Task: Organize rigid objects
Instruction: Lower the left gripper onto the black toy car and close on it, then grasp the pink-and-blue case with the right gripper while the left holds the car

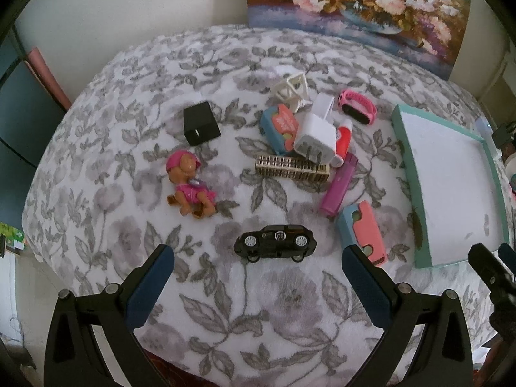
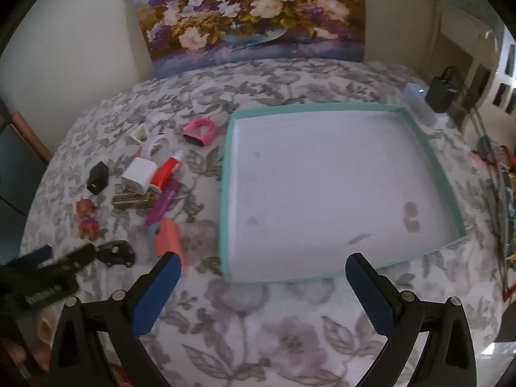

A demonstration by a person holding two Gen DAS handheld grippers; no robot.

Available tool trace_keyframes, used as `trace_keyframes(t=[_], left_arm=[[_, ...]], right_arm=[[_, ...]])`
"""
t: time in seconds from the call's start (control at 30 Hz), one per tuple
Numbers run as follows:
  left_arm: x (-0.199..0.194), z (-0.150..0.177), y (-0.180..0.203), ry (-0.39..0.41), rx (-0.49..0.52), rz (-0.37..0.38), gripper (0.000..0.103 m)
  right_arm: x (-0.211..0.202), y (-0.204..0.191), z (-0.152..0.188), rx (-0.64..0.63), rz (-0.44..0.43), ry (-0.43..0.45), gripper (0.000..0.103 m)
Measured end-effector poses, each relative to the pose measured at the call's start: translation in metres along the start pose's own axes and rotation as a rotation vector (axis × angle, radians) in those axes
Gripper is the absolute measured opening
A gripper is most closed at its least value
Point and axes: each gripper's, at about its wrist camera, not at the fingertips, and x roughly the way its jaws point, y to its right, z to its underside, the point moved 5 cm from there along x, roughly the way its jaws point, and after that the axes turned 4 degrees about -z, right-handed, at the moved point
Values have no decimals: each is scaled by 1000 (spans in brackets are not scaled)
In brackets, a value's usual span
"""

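Observation:
My left gripper is open and empty, its jaws spread either side of a black toy car just ahead of it. Beyond lie a pink toy puppy, a black cube, a white charger, a red and white tube, a purple lighter, a pink band, a brass comb-like bar and blue-and-coral pieces. My right gripper is open and empty, hovering before the teal-rimmed white tray. The left gripper shows blurred in the right wrist view.
A floral blanket covers the surface. A flower painting leans on the back wall. A white device and a dark box stand behind the tray. Clutter lies along the right edge.

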Motion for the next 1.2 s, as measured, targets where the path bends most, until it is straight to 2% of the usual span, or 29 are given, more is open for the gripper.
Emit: trace_keyframes(t=[0.2, 0.23, 0.37, 0.4, 0.43, 0.53, 0.57, 0.67, 0.73, 0.83, 1.03, 1.2], left_arm=[[28, 1, -4, -97, -12, -26, 103], [32, 1, -3, -113, -13, -20, 103], [46, 5, 3, -159, 5, -11, 103], [48, 5, 5, -161, 10, -10, 103], [50, 4, 6, -163, 15, -9, 103], [54, 3, 9, -169, 23, -9, 103], [56, 2, 10, -171, 24, -12, 103], [59, 0, 10, -173, 27, -5, 102], [62, -3, 11, -172, 28, -1, 101], [68, -5, 12, -176, 26, 11, 95], [78, -6, 21, -192, 54, 41, 77], [81, -7, 26, -187, 46, 54, 77]], right_arm=[[19, -25, -11, -7, -67, -50, 103], [23, -32, -11, 4, -114, -88, 103], [41, -44, -12, -19, -142, -141, 103], [42, -33, -18, -22, -145, -152, 103], [47, -42, -18, -39, -122, -118, 103], [57, -50, -20, -49, -131, -129, 97], [64, -50, -17, -53, -111, -172, 96], [71, -58, -16, -68, -117, -204, 92], [75, -66, -17, -79, -138, -207, 87], [80, -75, -19, -82, -173, -199, 86], [83, -78, -17, -86, -169, -206, 86], [85, -75, -15, -77, -166, -224, 86]])
